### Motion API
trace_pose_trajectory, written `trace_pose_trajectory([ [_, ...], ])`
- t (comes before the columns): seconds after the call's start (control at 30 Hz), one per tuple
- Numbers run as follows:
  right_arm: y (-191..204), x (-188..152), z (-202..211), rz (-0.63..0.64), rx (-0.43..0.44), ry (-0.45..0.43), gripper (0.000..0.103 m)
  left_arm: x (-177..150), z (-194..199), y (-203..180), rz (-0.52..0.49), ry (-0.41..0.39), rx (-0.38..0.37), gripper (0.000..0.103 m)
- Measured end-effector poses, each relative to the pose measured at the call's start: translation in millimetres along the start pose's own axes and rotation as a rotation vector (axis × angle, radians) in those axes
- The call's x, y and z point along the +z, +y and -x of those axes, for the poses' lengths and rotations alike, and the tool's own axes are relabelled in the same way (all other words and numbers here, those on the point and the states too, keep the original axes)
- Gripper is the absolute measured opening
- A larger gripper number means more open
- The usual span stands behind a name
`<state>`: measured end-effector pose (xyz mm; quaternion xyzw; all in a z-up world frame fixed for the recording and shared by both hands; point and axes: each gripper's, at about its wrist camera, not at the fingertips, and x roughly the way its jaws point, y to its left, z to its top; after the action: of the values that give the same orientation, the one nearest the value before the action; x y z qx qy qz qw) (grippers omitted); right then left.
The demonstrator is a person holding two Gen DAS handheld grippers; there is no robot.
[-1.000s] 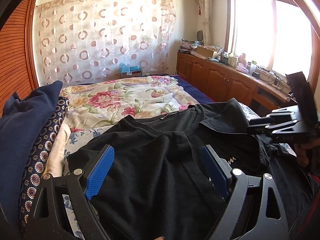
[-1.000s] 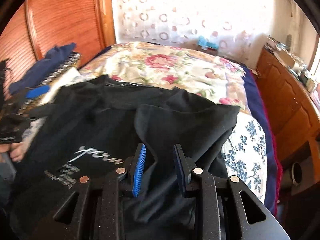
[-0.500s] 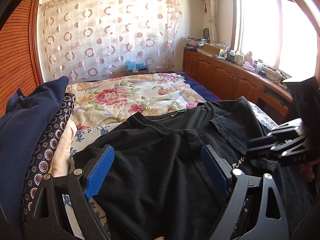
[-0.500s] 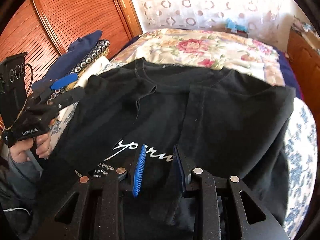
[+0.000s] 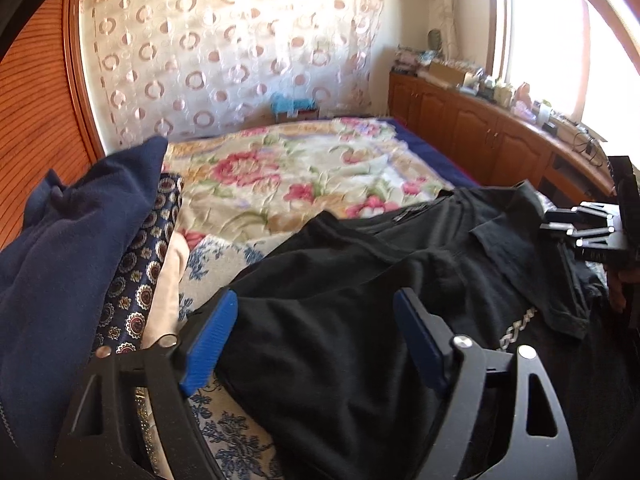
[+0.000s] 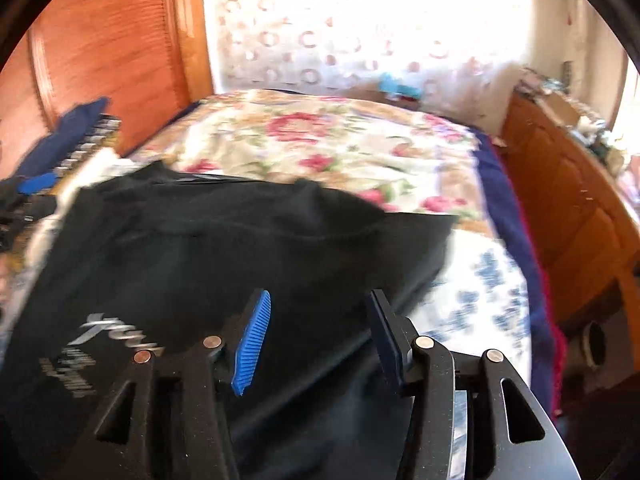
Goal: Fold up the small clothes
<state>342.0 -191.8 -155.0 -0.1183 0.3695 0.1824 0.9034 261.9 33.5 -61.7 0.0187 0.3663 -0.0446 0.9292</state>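
Observation:
A black T-shirt (image 5: 360, 320) with white lettering lies rumpled on the near end of the bed; it also shows in the right wrist view (image 6: 208, 256), where the lettering sits at lower left. My left gripper (image 5: 316, 336) is open, its blue pads wide apart just above the shirt's left part, holding nothing. My right gripper (image 6: 316, 336) is open above the shirt's right edge, holding nothing. It also shows at the right edge of the left wrist view (image 5: 592, 232).
The bed carries a floral quilt (image 5: 304, 176). A stack of folded clothes (image 5: 80, 248), navy on top, lies at the left. A wooden cabinet (image 5: 480, 136) with clutter runs along the right under the window. A wooden slatted wall (image 6: 112, 52) stands at left.
My right gripper has opened from nearly shut and let go of the shirt fold, and its view has swung to the right. The left gripper has stayed open over the shirt.

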Motion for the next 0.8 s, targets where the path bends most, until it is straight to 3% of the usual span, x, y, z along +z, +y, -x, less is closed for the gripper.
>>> trace_pose_trajectory([
  [0.1,-6.0,-1.9,-15.8,-0.032,-0.015,0.022,0.054,-4.0,-6.3,5.0,0.010,0.029,0.035,0.074],
  [0.37,-15.4,6.9,-25.7,-0.080,0.030,0.029,0.061,-18.1,-20.2,18.7,0.076,0.090,0.110,0.073],
  [0.53,-24.8,6.5,-23.7,-0.077,0.018,0.026,0.061,-25.2,-25.0,23.1,0.115,0.107,0.121,0.058],
  [0.8,-32.2,5.1,-16.1,-0.077,0.020,0.022,0.062,-28.8,-34.5,26.6,0.121,0.120,0.193,0.060],
])
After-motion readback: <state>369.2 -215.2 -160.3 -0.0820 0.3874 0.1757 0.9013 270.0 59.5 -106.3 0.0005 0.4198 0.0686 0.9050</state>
